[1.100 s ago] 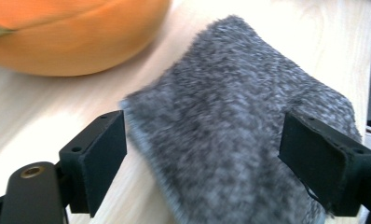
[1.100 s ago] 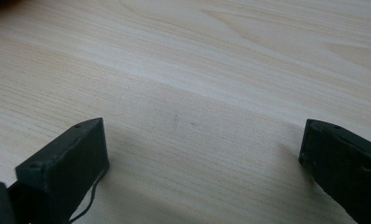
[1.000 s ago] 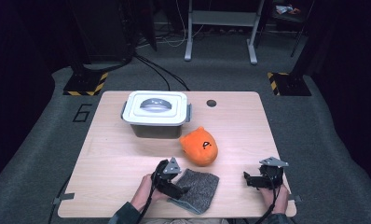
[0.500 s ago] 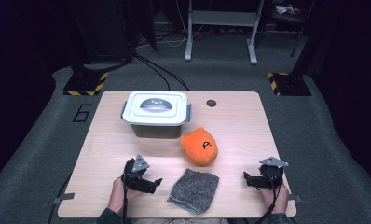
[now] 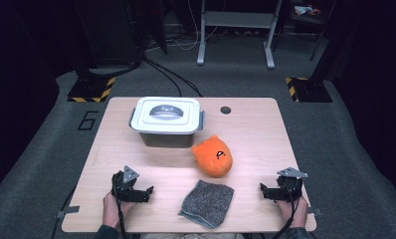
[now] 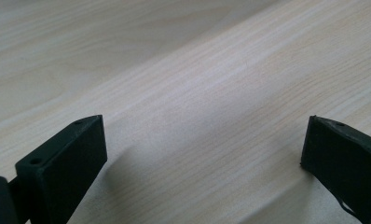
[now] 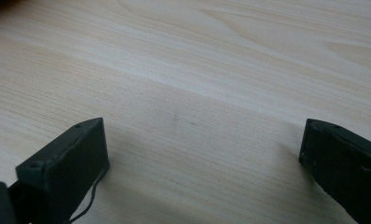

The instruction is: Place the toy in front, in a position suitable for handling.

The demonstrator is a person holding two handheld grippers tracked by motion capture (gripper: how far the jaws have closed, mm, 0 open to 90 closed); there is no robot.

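Observation:
A grey knitted cloth (image 5: 207,202) lies flat near the table's front edge, with an orange plush toy (image 5: 213,155) just behind it. Well to the cloth's left, my left gripper (image 5: 147,191) rests low over bare wood. Its jaws have just been opening and stand wide, with nothing between them (image 6: 202,158). At the front right, my right gripper (image 5: 263,190) is also open over bare wood (image 7: 202,158) and points toward the cloth. A hand holds each gripper from the table's front edge.
A white lidded container (image 5: 166,121) stands at the back left of the wooden table (image 5: 255,134). A dark round hole (image 5: 226,110) sits near the back edge. Bare wood lies between each gripper and the cloth.
My left gripper has moved left, off the grey cloth, which now lies alone on the table. The right gripper has stayed where it was.

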